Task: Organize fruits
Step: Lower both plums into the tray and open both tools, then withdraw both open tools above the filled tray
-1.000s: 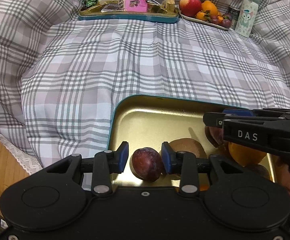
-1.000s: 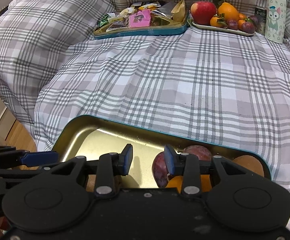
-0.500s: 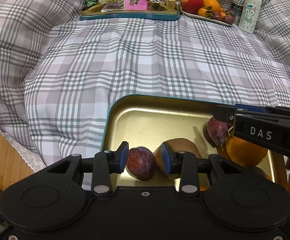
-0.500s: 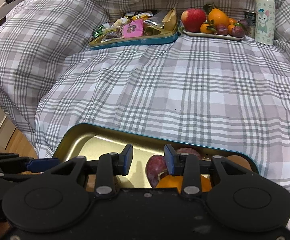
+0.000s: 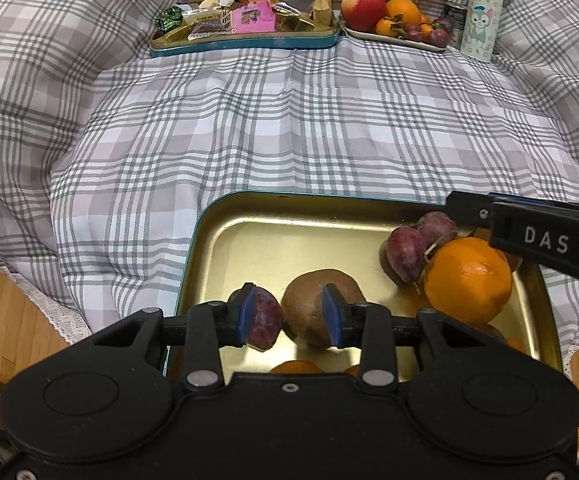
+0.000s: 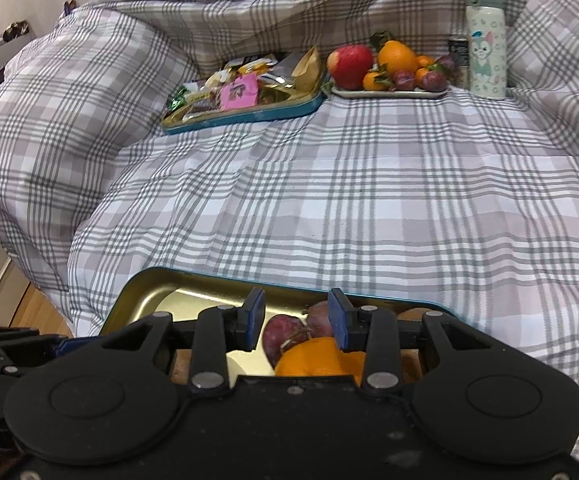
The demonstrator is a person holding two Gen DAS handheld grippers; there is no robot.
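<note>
A gold tray with a teal rim (image 5: 273, 236) lies on the plaid bedding close to me, also in the right wrist view (image 6: 169, 292). It holds a plum (image 5: 263, 320), a brown kiwi (image 5: 315, 304), two plums on a stem (image 5: 407, 254) and an orange (image 5: 467, 280). My left gripper (image 5: 289, 318) is open above the near plum and the kiwi. My right gripper (image 6: 296, 322) is open above the stemmed plums (image 6: 285, 336) and the orange (image 6: 317, 360); it shows at the right in the left wrist view (image 5: 529, 236).
At the far side of the bed, a teal tray of snacks (image 5: 245, 28) and a white plate of fruit (image 5: 393, 20) with an apple and oranges. A patterned flask (image 5: 479, 20) stands to their right. Wooden floor shows at the lower left (image 5: 5, 312).
Both grippers have risen and drawn back from the tray. The near plum now sits under my left gripper's left finger, not centred between the fingers.
</note>
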